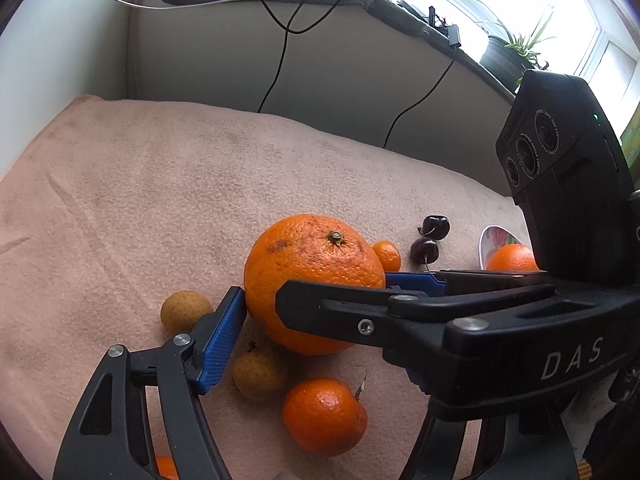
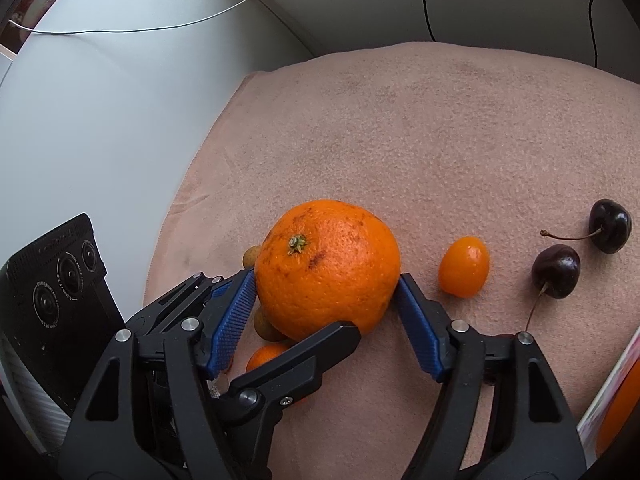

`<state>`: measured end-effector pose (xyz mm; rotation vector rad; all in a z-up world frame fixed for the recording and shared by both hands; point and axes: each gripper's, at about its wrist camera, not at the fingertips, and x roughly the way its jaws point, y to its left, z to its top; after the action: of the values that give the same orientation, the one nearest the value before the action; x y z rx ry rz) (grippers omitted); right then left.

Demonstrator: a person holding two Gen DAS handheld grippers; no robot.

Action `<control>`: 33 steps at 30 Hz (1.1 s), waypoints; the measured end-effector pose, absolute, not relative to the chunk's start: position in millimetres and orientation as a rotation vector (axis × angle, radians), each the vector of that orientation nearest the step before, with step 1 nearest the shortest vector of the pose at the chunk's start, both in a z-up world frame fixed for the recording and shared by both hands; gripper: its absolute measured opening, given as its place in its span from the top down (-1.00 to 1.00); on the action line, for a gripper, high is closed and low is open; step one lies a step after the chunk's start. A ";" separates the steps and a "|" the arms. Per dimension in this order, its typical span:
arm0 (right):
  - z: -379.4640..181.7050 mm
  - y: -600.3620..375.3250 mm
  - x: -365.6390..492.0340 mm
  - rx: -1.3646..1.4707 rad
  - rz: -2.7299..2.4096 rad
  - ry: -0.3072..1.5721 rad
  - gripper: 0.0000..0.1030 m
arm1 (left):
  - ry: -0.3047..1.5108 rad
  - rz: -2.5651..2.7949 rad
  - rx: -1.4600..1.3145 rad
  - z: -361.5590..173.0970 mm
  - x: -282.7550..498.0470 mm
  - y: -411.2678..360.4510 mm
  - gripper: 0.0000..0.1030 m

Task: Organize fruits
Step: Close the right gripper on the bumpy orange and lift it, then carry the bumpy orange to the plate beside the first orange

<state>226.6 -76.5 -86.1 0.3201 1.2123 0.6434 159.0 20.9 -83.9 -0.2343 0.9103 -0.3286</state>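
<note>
A big orange [image 1: 312, 276] [image 2: 326, 266] rests on the pink cloth [image 1: 140, 200]. Both grippers stand around it. The left gripper [image 1: 324, 296] has blue pads on both sides of the orange, touching it. The right gripper [image 2: 326, 292] also has its pads against the orange's sides. Around it lie a mandarin [image 1: 324, 416], a kumquat [image 2: 464, 266], two brown longans [image 1: 186, 310] [image 1: 259, 374] and two dark cherries [image 2: 556, 266] [image 2: 610, 224]. A plate [image 1: 490, 246] holds another orange [image 1: 512, 258].
A grey wall and black cables [image 1: 280, 60] run behind the cloth. A windowsill with a potted plant [image 1: 516, 52] is at the back right. The plate's rim also shows in the right wrist view [image 2: 608, 384] at the lower right.
</note>
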 end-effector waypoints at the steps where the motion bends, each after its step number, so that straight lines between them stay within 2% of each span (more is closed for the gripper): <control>1: -86.0 -75.6 225.8 0.317 0.641 1.210 -0.44 | 0.907 -0.330 -0.225 -84.2 159.2 20.3 -0.37; 19: -54.7 -84.4 204.4 0.271 0.633 1.126 -0.42 | 0.830 -0.337 -0.190 -60.4 135.9 12.2 -0.36; 33: -23.4 -145.1 155.2 0.291 0.554 1.057 -0.42 | 0.779 -0.424 -0.156 -33.9 102.3 -44.4 -0.36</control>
<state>155.2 -145.1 -23.4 0.2908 1.0567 0.5536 102.3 -44.4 -33.9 -0.1558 0.7792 -0.4240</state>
